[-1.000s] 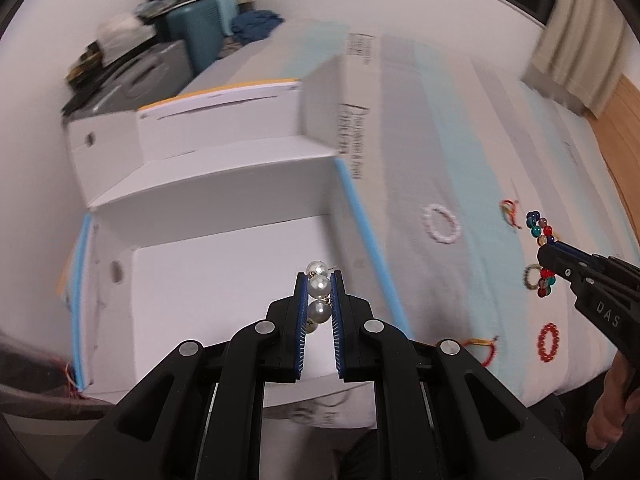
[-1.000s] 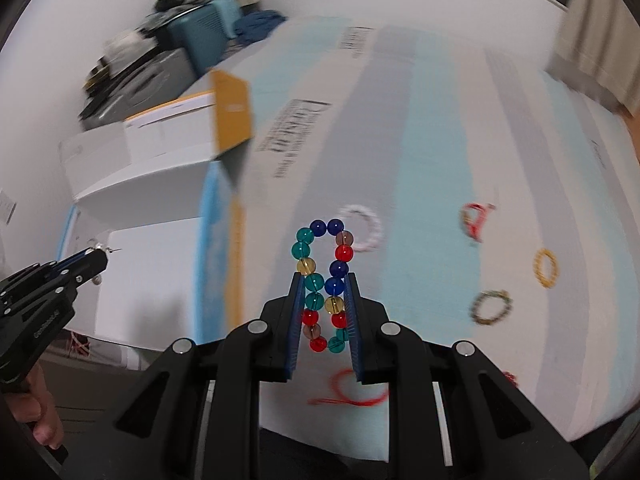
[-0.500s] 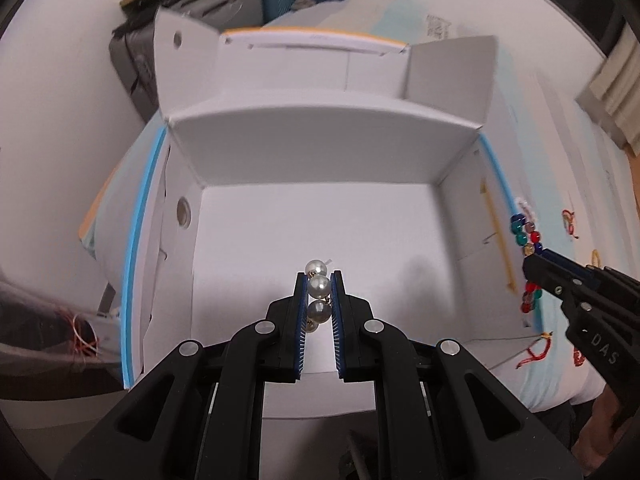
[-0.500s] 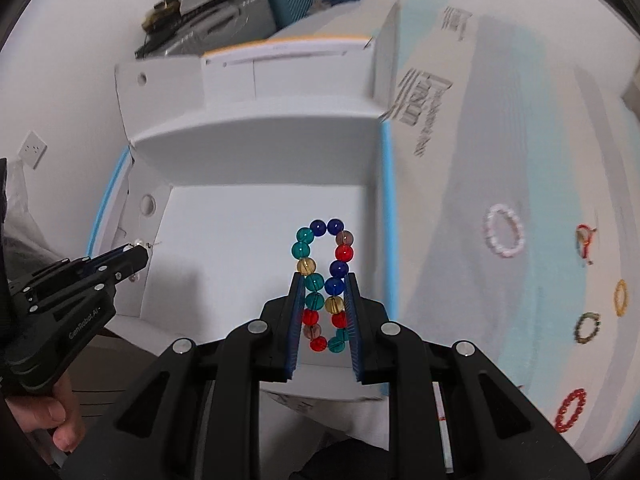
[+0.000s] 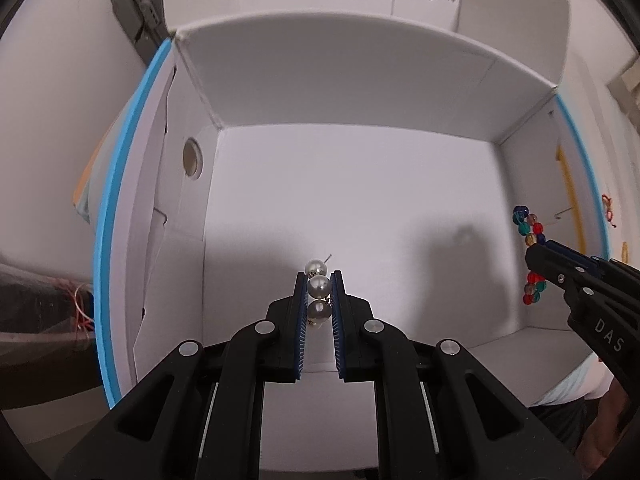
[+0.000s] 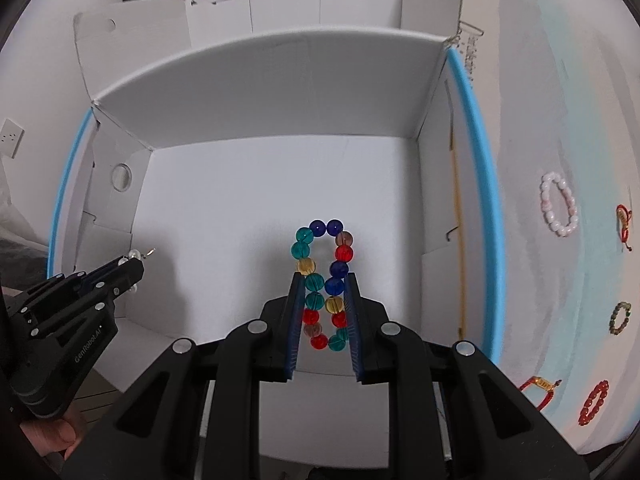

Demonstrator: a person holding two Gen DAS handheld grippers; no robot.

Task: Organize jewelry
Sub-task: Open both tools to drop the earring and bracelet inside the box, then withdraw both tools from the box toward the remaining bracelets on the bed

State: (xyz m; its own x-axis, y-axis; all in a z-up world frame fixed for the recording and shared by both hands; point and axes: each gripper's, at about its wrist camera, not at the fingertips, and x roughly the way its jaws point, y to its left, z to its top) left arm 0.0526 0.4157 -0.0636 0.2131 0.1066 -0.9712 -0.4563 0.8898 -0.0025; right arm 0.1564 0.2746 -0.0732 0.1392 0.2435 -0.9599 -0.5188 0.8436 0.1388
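Left wrist view: the left gripper [image 5: 319,280] points steeply down into an open white box [image 5: 352,92], its jaws pinching a pearl earring [image 5: 318,286] at lower centre of the frame; three pearls stack in line, the top one clear of the tips. At right edge the right gripper [image 5: 538,258] holds a bead bracelet [image 5: 530,226] over the box's right side.

Right wrist view: at lower left the left gripper [image 6: 134,266] shows with the earring [image 6: 136,255] at its tip. At centre the right gripper [image 6: 323,280] has its jaws pressed on the bracelet [image 6: 324,276], squeezed into a narrow loop over the box [image 6: 280,92] floor. Right of the box, on the bed [image 6: 560,100], lie a pink bracelet [image 6: 559,205], a green one [image 6: 620,317], a red one [image 6: 594,402] and two red cords [image 6: 623,220].
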